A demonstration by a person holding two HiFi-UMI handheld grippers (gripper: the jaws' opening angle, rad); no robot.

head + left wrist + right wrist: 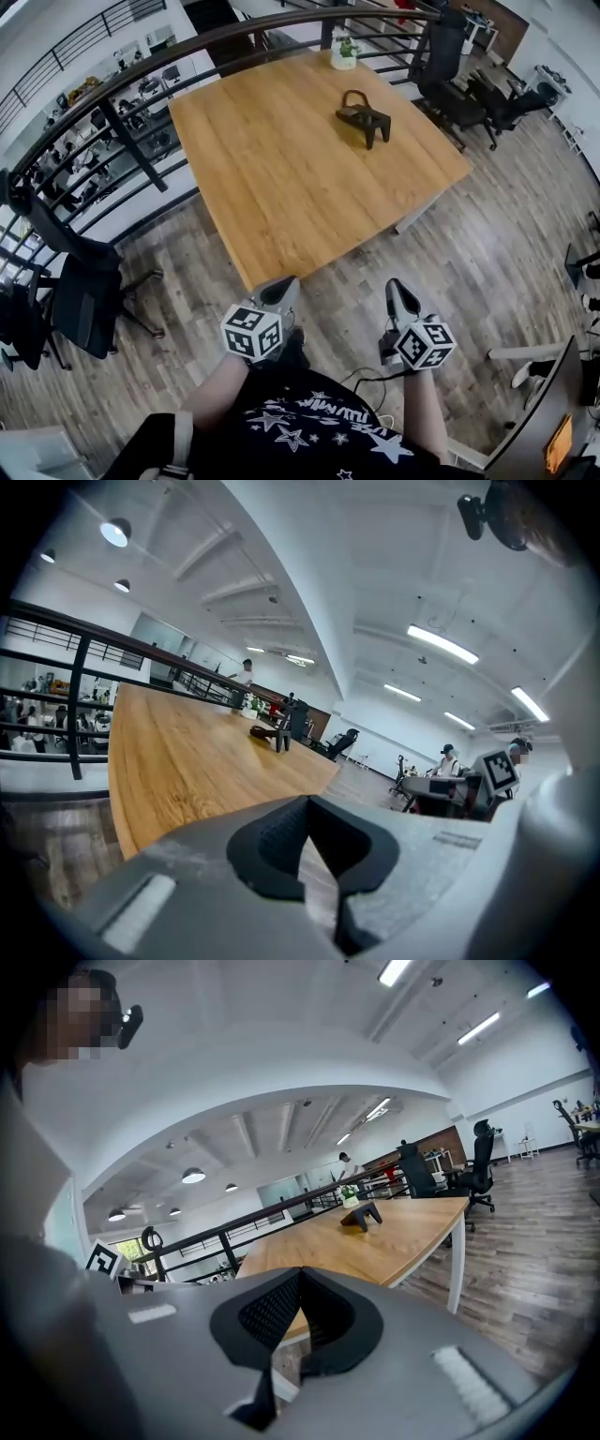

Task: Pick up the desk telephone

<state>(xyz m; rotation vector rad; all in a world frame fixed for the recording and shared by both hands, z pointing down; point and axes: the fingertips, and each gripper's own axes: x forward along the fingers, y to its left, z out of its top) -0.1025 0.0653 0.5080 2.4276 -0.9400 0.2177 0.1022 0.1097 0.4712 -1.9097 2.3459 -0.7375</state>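
The desk telephone [364,119] is a dark set with a looped cord, standing on the far right part of the wooden table [281,178]. It shows small and distant in the left gripper view [272,733] and the right gripper view [362,1215]. My left gripper [279,292] hangs over the floor just short of the table's near corner, shut and holding nothing. My right gripper [399,292] is beside it over the floor, also shut and holding nothing. Both point toward the table, and both are far from the telephone.
A small potted plant [344,53] stands at the table's far edge. A dark railing [112,103] curves round the table's left and far sides. Office chairs stand at the far right [450,66] and at the left [80,291]. A desk corner [553,422] is at the lower right.
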